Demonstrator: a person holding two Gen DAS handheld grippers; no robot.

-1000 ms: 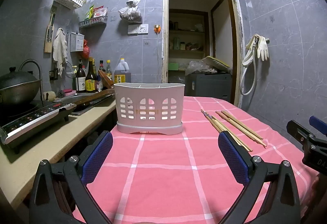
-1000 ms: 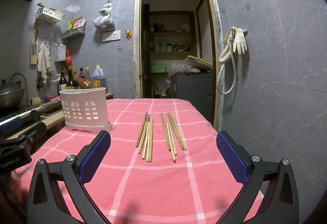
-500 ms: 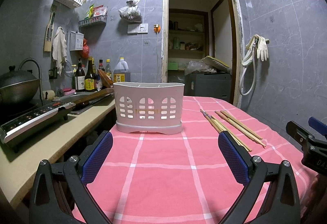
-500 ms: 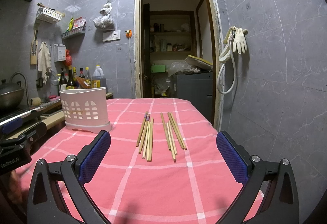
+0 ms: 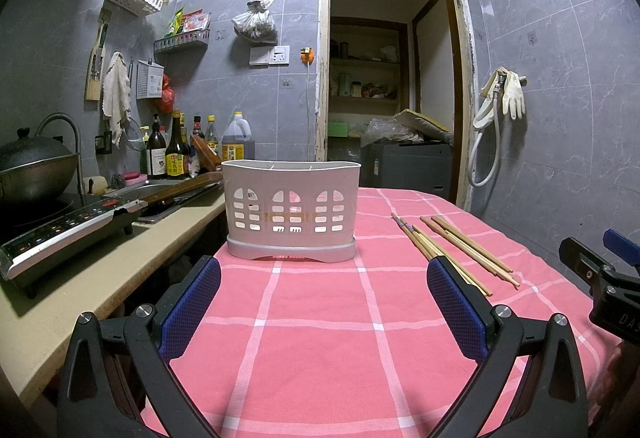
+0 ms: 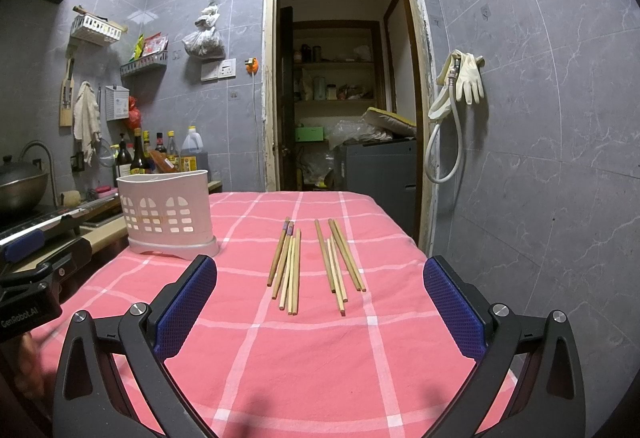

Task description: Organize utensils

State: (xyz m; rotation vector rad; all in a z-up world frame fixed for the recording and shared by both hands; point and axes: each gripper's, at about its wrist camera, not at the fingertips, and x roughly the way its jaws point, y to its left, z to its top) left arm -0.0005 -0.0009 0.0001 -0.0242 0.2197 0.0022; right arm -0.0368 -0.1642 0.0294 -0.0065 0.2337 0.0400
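A white slotted utensil holder (image 5: 291,212) stands upright on the pink checked tablecloth (image 5: 320,338); it also shows in the right wrist view (image 6: 166,216), at the left. Two bundles of wooden chopsticks lie flat to its right: a left bundle (image 6: 287,265) and a right bundle (image 6: 339,261); in the left wrist view they lie at the right (image 5: 456,252). My left gripper (image 5: 323,308) is open and empty, well short of the holder. My right gripper (image 6: 320,306) is open and empty, short of the chopsticks' near ends.
A beige counter (image 5: 80,278) runs along the table's left side with an induction cooker (image 5: 68,232), a wok (image 5: 34,168) and several bottles (image 5: 176,156). An open doorway (image 6: 344,106) lies behind the table. The grey tiled wall (image 6: 540,158) stands close on the right.
The left wrist view has shifted slightly. The holder, the chopsticks and the right gripper stay put, and both grippers stay open.
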